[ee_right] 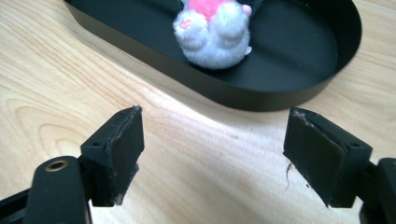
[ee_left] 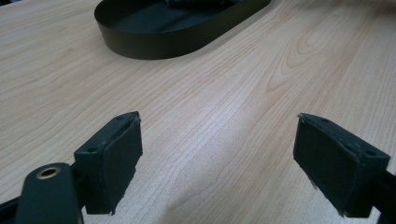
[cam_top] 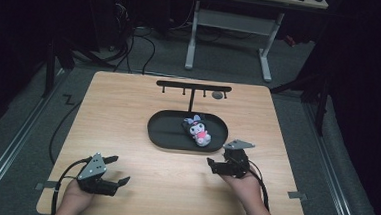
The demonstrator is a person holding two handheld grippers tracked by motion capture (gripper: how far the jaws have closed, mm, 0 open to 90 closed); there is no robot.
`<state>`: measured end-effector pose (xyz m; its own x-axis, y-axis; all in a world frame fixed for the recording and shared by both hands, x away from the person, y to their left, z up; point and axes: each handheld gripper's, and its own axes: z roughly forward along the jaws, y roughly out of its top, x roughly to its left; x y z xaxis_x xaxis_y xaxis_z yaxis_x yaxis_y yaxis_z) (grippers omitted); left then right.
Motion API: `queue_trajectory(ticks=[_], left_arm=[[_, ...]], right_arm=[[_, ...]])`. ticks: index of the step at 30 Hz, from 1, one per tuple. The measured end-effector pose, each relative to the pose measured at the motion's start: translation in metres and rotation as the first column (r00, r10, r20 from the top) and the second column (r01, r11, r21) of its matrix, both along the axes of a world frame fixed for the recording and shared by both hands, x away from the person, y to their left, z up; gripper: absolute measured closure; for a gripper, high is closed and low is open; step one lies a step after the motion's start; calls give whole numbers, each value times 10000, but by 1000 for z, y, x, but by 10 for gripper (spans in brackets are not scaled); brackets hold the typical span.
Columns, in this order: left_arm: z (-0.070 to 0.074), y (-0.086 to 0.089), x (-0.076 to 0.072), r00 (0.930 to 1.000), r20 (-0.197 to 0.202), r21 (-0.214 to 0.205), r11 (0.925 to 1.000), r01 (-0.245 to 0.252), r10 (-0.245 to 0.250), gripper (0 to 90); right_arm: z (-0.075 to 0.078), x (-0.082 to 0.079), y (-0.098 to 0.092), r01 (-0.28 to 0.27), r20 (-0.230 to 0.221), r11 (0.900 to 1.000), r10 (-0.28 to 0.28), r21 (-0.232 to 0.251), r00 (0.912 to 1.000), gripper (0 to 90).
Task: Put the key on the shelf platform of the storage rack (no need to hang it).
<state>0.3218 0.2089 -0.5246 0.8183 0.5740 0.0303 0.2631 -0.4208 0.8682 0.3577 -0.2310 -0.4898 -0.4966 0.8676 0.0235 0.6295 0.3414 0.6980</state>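
Plush toy (cam_top: 197, 131) lies in the black tray (cam_top: 164, 136). Your right gripper (cam_top: 224, 157) sits just outside the tray's rim, jaws spread, empty; left gripper (cam_top: 117, 169) likewise spread, farther from the tray. Likely the approach: next, reach over the rim and straddle the toy.

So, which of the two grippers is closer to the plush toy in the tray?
The right gripper: it sits just outside the black tray beside the plush toy; the left gripper rests near the table's front-left.

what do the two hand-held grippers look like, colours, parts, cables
Both are black. The left hand-held gripper carries a grey three-cornered plate on top, and a black cable trails from it. The right hand-held gripper has the same grey plate and a black cable running back along the forearm. Up close, each has two blocky black jaws faced with flat dark pads, frayed at the edges, plus a brass-ringed hole low on the left. No sleeves show.
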Motion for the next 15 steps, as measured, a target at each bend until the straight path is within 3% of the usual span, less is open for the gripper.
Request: queue_trajectory(ticks=[6, 9, 15], left_arm=[[0, -2, -1, 10000, 2, -47, 10000, 37, -37, 161], [1, -4, -3, 9999, 32, 8, 9999, 112, -112, 160], [1, -6, -5, 9999, 46, -29, 9999, 148, -148, 160]], right_arm=[[-4, -24, -16, 207, 901, 9982, -257, 564, 9956, 202], [-6, -35, -25, 406, 1115, 9947, -511, 945, 9925, 202], [-15, -56, -37, 495, 1655, 9912, -696, 1227, 9838, 195]])
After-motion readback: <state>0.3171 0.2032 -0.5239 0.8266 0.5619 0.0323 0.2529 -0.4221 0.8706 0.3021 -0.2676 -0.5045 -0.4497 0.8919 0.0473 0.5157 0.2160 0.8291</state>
